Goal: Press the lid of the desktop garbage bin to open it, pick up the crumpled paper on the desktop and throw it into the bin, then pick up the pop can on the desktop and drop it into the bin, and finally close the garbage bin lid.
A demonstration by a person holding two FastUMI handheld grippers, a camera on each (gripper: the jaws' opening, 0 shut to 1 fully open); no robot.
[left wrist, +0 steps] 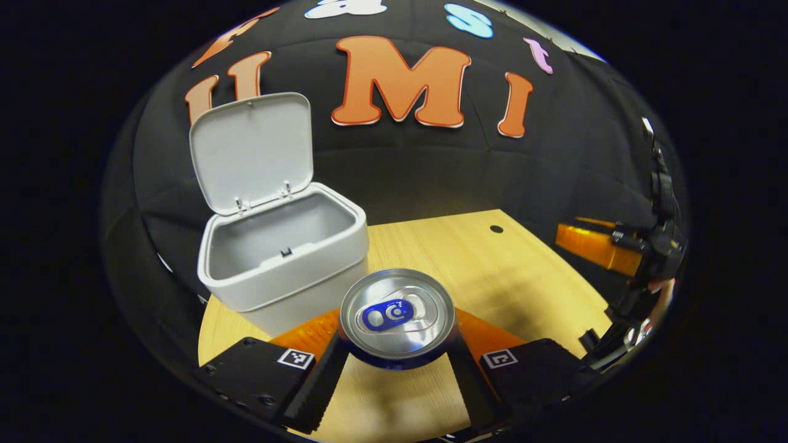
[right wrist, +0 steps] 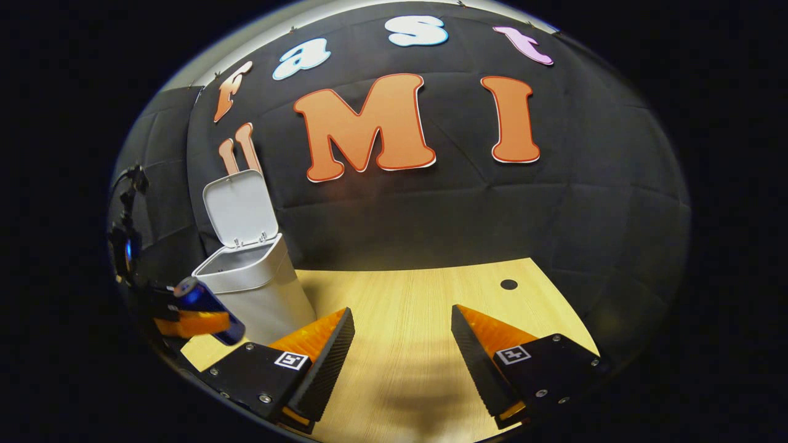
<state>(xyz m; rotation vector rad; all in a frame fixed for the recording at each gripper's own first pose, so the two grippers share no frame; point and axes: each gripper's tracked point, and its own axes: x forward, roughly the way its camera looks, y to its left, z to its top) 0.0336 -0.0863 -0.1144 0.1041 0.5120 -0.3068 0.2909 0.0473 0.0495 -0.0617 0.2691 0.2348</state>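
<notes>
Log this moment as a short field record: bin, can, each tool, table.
bin: white desktop garbage bin on the wooden table, lid open and upright
can: pop can held clear of the table, near the bin, not yet inside
left tool: shut on the pop can
right tool: open, holding nothing, over the table
crumpled paper: cannot tell

Light wood table (right wrist: pixel 418 295), small dark hole (right wrist: pixel 508 284) near far right corner. Black cloth wall (right wrist: pixel 585 203) behind, lit from above.

Left claw (left wrist: pixel 397 369) clamped on the pop can (left wrist: pixel 397 320); right claw (right wrist: pixel 403 363) spread wide, holding nothing
</notes>
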